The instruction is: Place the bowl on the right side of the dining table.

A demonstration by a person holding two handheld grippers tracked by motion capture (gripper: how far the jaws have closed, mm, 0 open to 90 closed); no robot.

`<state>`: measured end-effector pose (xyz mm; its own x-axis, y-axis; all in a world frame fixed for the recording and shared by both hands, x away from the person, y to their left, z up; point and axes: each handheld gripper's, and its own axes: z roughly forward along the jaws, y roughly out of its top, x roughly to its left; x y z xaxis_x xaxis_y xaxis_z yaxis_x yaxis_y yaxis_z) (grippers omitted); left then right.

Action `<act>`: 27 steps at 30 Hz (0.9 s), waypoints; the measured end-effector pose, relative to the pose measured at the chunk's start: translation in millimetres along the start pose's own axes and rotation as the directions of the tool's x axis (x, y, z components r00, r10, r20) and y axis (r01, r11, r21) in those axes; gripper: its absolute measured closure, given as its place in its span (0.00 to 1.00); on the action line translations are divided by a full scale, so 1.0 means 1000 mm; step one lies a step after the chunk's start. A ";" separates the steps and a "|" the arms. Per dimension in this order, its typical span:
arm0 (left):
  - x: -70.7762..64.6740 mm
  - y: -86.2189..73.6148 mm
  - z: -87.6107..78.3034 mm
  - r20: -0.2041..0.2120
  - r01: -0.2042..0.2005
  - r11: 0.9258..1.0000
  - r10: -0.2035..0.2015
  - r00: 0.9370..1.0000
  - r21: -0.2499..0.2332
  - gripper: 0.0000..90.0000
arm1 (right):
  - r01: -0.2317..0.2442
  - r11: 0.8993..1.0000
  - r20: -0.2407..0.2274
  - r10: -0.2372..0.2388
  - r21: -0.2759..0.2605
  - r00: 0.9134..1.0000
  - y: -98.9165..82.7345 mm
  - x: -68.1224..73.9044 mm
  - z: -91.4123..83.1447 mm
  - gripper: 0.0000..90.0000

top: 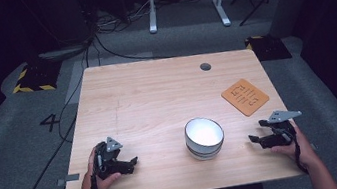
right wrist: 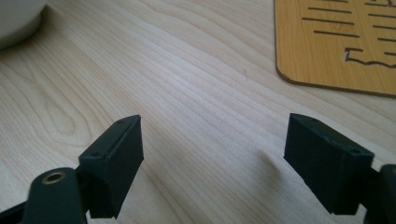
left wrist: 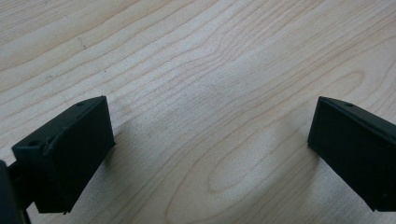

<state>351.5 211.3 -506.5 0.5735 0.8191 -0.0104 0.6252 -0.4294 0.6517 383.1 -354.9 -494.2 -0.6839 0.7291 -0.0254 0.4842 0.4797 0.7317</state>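
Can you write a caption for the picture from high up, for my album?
Two hands rest open grippers, left and right, beside stacked bowls and an orange mat.

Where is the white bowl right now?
In the high view the white bowl sits on the table near the front edge, between the two grippers, a bit closer to the right gripper, with the orange mat behind it to the right.

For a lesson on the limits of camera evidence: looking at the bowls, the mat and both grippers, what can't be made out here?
- Bowls, high view: how many are stacked; too small, the top one hides the rest.
- Bowls, right gripper view: cut off by the top-left edge.
- Mat, right gripper view: cut by the top and right edges; its slot pattern is too small in the high view.
- Left gripper and right gripper: bodies below the frame.
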 end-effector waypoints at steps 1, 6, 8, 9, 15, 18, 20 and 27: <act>0.000 0.000 0.000 0.000 0.000 1.000 0.000 1.000 0.000 0.00 | -0.003 1.000 -0.004 0.003 -0.008 1.000 0.001 0.000 0.000 0.23; 0.000 0.000 0.000 0.000 0.000 1.000 0.000 1.000 0.000 0.00 | -0.002 0.999 -0.023 0.002 -0.036 1.000 0.005 0.000 -0.007 0.24; 0.000 0.000 0.000 0.000 0.000 1.000 0.000 1.000 0.000 0.00 | -0.005 0.999 -0.023 0.004 -0.043 1.000 0.006 0.002 -0.008 0.24; 0.000 0.000 0.000 0.000 0.000 1.000 0.000 1.000 0.000 0.00 | 0.005 0.999 -0.028 -0.006 -0.050 1.000 0.009 0.003 -0.012 0.24; 0.000 0.000 0.000 0.000 0.000 1.000 0.000 1.000 0.000 0.00 | 0.033 0.997 -0.057 -0.038 -0.076 0.998 0.018 0.011 -0.019 0.25; 0.000 0.000 0.000 0.000 0.000 1.000 0.000 1.000 0.000 0.00 | 0.056 0.995 -0.068 -0.061 -0.082 0.996 0.023 0.017 -0.020 0.25; 0.000 0.000 0.000 0.000 0.000 1.000 0.000 1.000 0.000 0.00 | 0.064 0.994 -0.073 -0.070 -0.084 0.995 0.026 0.021 -0.020 0.25; 0.000 0.000 0.000 0.000 -0.002 1.000 0.002 1.000 0.000 0.00 | 0.094 0.990 -0.097 -0.104 -0.105 0.990 0.037 0.032 -0.023 0.26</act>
<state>351.6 211.4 -506.4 0.5751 0.8180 -0.0090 0.6239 -0.4314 0.6516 366.9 -325.2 -452.2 -0.7804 0.6243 -0.0351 0.3578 0.4919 0.7937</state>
